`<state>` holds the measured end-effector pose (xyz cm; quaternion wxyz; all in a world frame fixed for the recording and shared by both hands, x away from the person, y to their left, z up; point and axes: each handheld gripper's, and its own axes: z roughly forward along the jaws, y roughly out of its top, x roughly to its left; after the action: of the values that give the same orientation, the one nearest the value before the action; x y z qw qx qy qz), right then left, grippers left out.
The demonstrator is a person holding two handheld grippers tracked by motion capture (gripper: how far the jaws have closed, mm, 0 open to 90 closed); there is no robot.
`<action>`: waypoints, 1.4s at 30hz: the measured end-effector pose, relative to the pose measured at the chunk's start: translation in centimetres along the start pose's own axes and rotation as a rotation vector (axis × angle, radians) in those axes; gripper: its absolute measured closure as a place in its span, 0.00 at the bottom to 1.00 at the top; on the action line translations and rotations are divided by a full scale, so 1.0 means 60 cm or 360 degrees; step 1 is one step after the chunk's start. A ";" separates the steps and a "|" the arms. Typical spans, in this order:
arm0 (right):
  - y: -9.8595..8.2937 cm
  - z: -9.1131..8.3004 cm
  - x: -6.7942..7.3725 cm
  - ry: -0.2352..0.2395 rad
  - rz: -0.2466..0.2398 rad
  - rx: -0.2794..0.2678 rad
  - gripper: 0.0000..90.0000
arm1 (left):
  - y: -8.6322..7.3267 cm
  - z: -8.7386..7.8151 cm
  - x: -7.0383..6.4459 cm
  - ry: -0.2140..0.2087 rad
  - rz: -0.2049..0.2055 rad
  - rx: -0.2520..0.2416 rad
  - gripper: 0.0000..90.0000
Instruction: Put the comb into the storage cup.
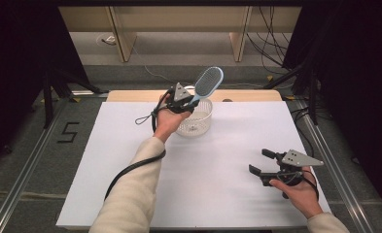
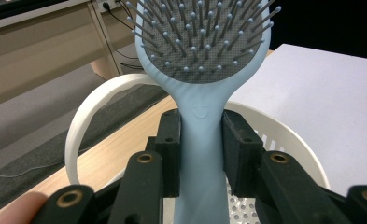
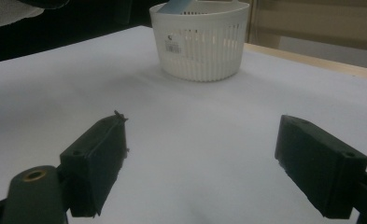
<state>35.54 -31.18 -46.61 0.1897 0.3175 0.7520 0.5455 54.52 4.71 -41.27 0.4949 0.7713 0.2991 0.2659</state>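
Observation:
A light blue hairbrush (image 1: 207, 83) with grey bristles is held upright over a white slotted basket (image 1: 196, 124) near the table's far edge. My left gripper (image 1: 192, 103) is shut on the brush's handle (image 2: 201, 154), head up, with the handle's lower end inside the basket (image 2: 284, 154). Near the table's front right, my right gripper (image 1: 260, 162) stands open just above the white surface, jaws wide apart with nothing between them (image 3: 200, 163). The basket (image 3: 201, 44) stands ahead of it, with the brush's blue end at its rim.
The white board (image 1: 217, 160) covers the table, with a strip of bare wood (image 1: 247, 95) along its far edge. Wooden furniture legs and cables stand on the floor beyond. Black curtains flank both sides.

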 end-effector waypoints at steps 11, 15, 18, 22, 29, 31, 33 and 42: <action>0.000 0.000 0.000 0.0000 0.0000 0.0000 0.19 | -0.004 0.003 0.004 -0.0030 0.0005 0.0027 0.78; 0.000 0.000 0.000 0.0002 0.0000 -0.0001 0.19 | -0.004 0.004 0.005 -0.0036 0.0004 0.0034 0.78; 0.000 0.000 0.000 0.0001 0.0001 -0.0002 0.19 | -0.004 0.003 0.006 -0.0055 0.0023 0.0052 0.78; -0.001 0.001 0.000 0.0003 0.0003 0.0001 0.19 | -0.005 0.004 0.006 -0.0064 0.0016 0.0058 0.78; -0.001 0.001 0.000 0.0004 0.0006 0.0002 0.19 | -0.003 0.007 0.008 -0.0080 0.0032 0.0070 0.78; -0.001 0.001 0.000 0.0004 0.0004 0.0000 0.19 | -0.002 0.008 0.008 -0.0084 0.0032 0.0068 0.78; -0.001 0.001 0.000 0.0004 0.0007 0.0002 0.19 | -0.002 0.009 0.007 -0.0080 0.0035 0.0069 0.78; -0.001 0.001 0.000 0.0005 0.0008 0.0004 0.19 | -0.003 0.012 0.008 -0.0094 0.0032 0.0068 0.78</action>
<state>35.56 -31.18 -46.70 0.1868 0.3188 0.7522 0.5456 55.33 4.68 -41.66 0.4842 0.7921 0.2822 0.2416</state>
